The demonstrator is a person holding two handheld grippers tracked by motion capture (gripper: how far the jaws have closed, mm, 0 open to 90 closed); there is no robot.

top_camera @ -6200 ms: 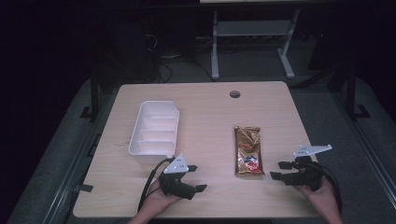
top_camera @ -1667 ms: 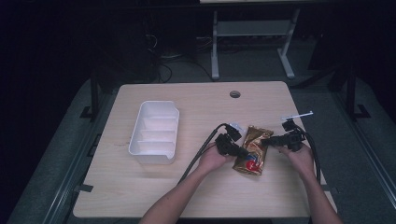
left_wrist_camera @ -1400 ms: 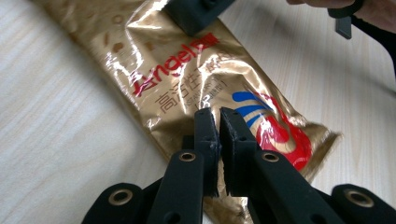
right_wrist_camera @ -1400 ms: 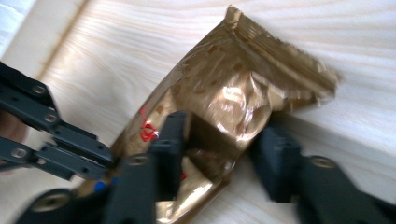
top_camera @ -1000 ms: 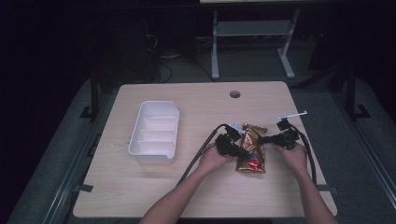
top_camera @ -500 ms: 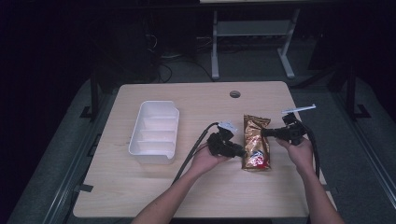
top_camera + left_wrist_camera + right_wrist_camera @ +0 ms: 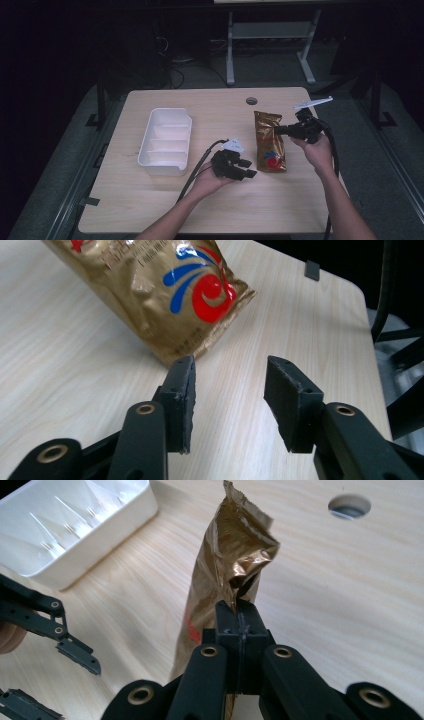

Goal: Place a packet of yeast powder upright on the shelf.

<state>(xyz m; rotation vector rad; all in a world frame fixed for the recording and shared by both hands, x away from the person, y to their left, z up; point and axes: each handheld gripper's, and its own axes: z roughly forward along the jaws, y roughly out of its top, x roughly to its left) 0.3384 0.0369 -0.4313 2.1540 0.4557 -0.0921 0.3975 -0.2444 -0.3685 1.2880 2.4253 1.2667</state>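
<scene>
Two raised hands (image 7: 215, 177) beside bag (image 7: 268, 142)

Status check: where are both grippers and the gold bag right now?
Right gripper shut on gold bag edge, bag lifted on edge. Left gripper open beside the bag's bottom corner, not touching. White tray well off to the side.

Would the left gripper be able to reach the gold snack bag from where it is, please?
Probably yes: the left gripper is open, with bare table before the gold snack bag's corner.

Black two-finger grippers (image 7: 248, 168) (image 7: 278, 131), brass-ringed pivot screws, black trailing cables (pale three-cornered plate atop each); forearms unsleeved.
</scene>
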